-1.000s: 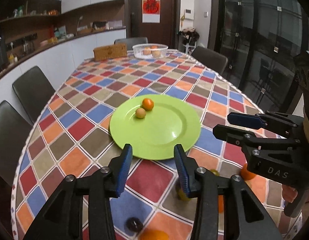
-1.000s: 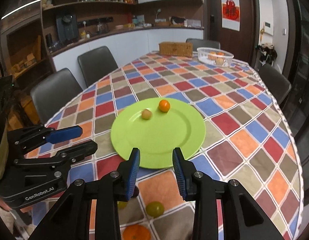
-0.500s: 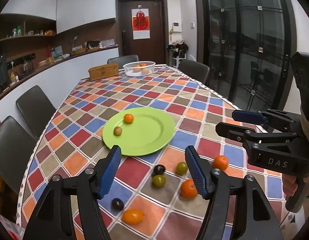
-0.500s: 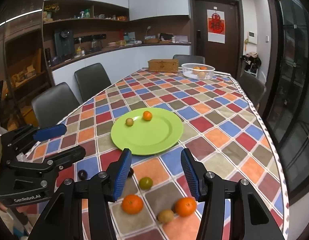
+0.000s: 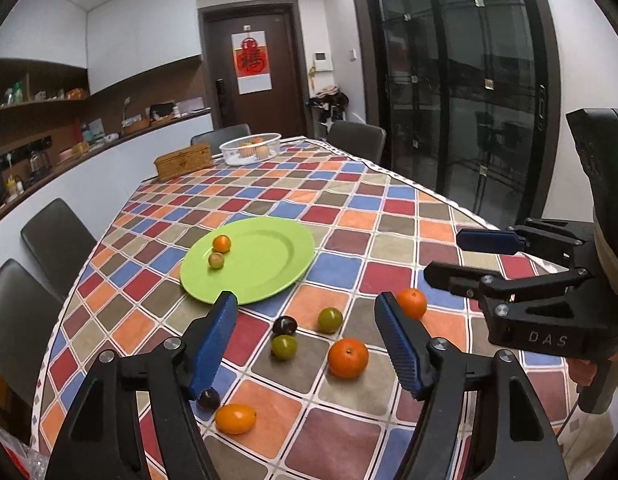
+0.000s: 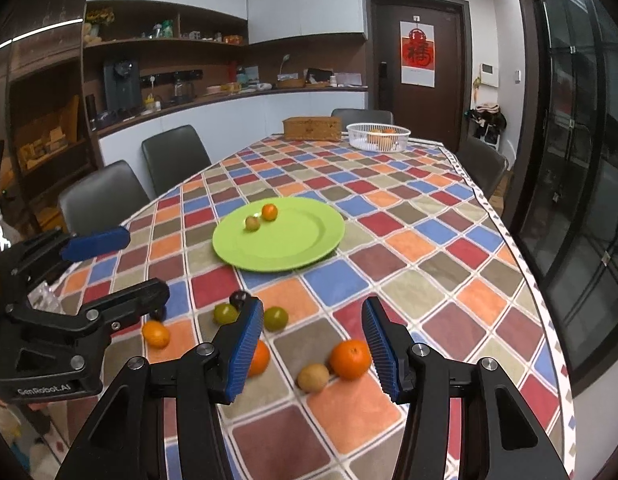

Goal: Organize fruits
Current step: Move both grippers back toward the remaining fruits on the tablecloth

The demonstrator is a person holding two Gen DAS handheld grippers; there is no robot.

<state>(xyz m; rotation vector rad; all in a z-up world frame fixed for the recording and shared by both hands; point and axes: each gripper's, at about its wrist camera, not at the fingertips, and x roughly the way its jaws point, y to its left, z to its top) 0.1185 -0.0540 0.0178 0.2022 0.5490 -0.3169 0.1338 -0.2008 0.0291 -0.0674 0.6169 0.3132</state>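
A green plate (image 5: 269, 256) (image 6: 301, 240) lies mid-table with a small orange (image 5: 221, 243) and a tan fruit (image 5: 216, 260) on it. Loose fruit lies on the checked cloth in front of it: two oranges (image 5: 348, 358) (image 5: 413, 303), two green fruits (image 5: 329, 319) (image 5: 284, 347), dark plums (image 5: 285, 325), an oval orange fruit (image 5: 235, 419) and a tan fruit (image 6: 313, 377). My left gripper (image 5: 307, 344) is open and empty above the loose fruit. My right gripper (image 6: 313, 348) is open and empty above an orange (image 6: 351, 359).
A white basket (image 5: 251, 148) with fruit and a wooden box (image 5: 183, 165) stand at the table's far end. Dark chairs (image 5: 55, 240) line the left side. Glass doors are on the right. The table edge (image 6: 549, 320) runs close on the right.
Both grippers have drawn back and up from the plate and opened wider. The loose fruit near the table's front has come into view.
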